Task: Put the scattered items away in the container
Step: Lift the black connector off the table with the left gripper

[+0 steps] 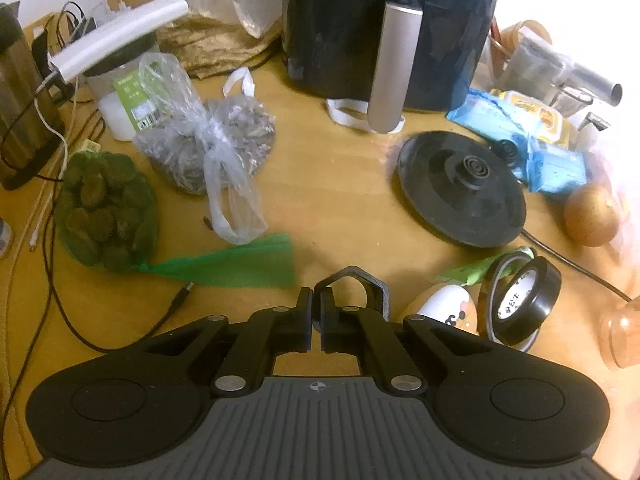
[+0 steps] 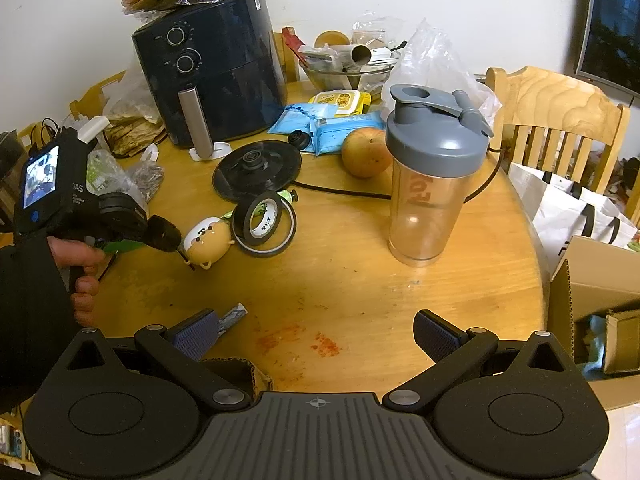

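Your left gripper's [image 1: 316,312] fingers are clenched on a small black hexagonal ring [image 1: 356,288], pinching its near wall with the rest of the loop standing up past the tips; your right gripper's [image 2: 316,336] fingers [image 2: 196,334] stand released and wide apart, with nothing between them, over the bare near part of the round wooden table [image 2: 340,280]. By the look of it, the step in hand is the carry: the ring is caught and seems clear of the tabletop, so the next move calls for taking it across to the container, probably the open cardboard box [image 2: 600,304] just off the table's right edge, and letting go only once you are above its opening. Keep the pinch firm, since so thin a wall could swivel between the pads. Still scattered near your left gripper are the cartoon-faced toy [image 2: 208,240], the rolls of black tape [image 2: 264,220] touching each other just beside it, and the green mesh bag [image 1: 104,208] toward the table's left edge; the kettle base [image 1: 464,188] sits in front of the air fryer [image 1: 392,24]. The box is cut off by the frame, so how full it is you cannot judge. Whether the ring is fully off the wood is hard to tell, and a thin packet [image 2: 232,316] behind your right gripper's left finger is half hidden.
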